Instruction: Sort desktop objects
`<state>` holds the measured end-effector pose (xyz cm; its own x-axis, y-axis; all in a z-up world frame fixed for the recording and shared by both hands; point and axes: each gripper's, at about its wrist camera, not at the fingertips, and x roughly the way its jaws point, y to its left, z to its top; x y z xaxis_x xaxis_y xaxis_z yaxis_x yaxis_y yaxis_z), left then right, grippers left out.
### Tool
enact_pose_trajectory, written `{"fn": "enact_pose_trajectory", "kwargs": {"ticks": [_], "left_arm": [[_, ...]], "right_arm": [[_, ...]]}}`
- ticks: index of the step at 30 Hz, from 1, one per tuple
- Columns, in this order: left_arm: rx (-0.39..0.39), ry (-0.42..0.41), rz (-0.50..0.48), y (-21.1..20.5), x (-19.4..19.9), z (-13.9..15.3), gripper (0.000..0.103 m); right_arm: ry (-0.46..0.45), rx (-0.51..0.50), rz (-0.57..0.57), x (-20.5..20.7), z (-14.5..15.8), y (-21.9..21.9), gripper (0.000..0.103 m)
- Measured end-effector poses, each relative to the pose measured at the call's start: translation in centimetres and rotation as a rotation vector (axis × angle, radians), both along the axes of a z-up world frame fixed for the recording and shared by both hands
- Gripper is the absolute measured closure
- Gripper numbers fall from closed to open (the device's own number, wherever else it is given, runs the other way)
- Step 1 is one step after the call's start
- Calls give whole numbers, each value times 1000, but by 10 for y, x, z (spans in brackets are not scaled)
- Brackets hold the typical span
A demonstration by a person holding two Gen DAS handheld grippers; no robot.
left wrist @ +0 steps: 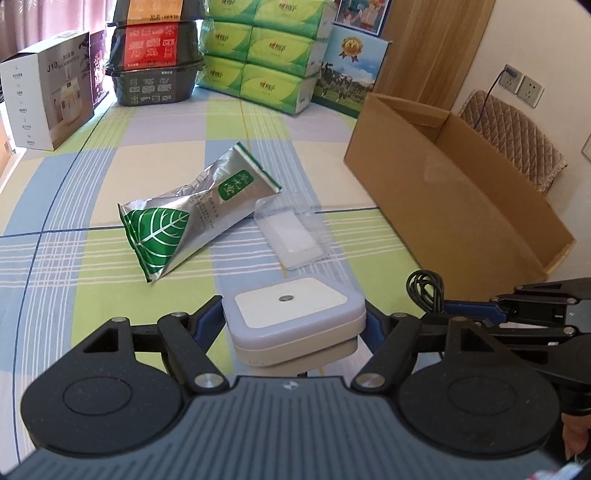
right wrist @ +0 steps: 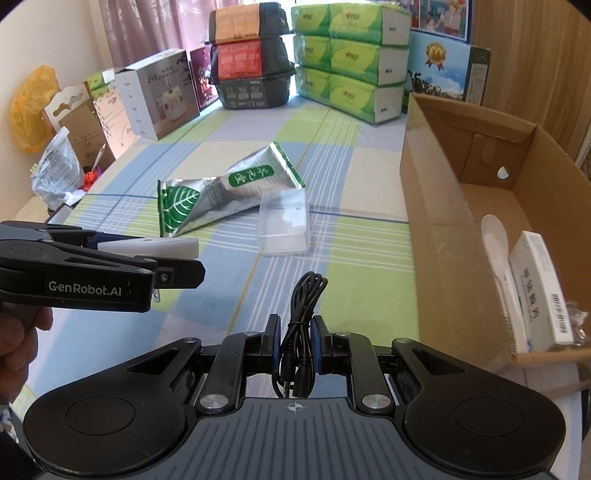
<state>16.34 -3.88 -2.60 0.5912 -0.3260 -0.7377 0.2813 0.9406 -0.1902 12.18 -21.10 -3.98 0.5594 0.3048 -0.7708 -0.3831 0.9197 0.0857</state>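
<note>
While the left gripper [left wrist: 293,325] clamps a white plug-in device [left wrist: 293,314], underside hidden, the right gripper [right wrist: 295,343] pinches a cable [right wrist: 301,321].

Pinkish curtains [right wrist: 144,33], wood-panel wall [left wrist: 436,44], wall sockets [left wrist: 521,84], perhaps daylight

The left gripper [left wrist: 294,325] clamps a white plug-in unit [left wrist: 295,325] above the desk's [left wrist: 92,266] near edge, a silver-green pouch [left wrist: 192,214] touching a clear case [left wrist: 291,232] mid-desk (the cardboard box [left wrist: 450,195] lines the right edge).
</note>
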Motion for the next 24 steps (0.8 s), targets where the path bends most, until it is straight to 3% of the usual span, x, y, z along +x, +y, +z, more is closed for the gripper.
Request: {"fn": "enact_pose_trajectory", "kwargs": {"ticks": [13, 24], "left_arm": [[25, -16, 32, -22, -50, 36, 32], [55, -39, -8, -52, -81, 57, 32]], "right_arm": [[-51, 36, 6, -42, 41, -25, 89], [-109, 57, -15, -72, 75, -57, 89]]}}
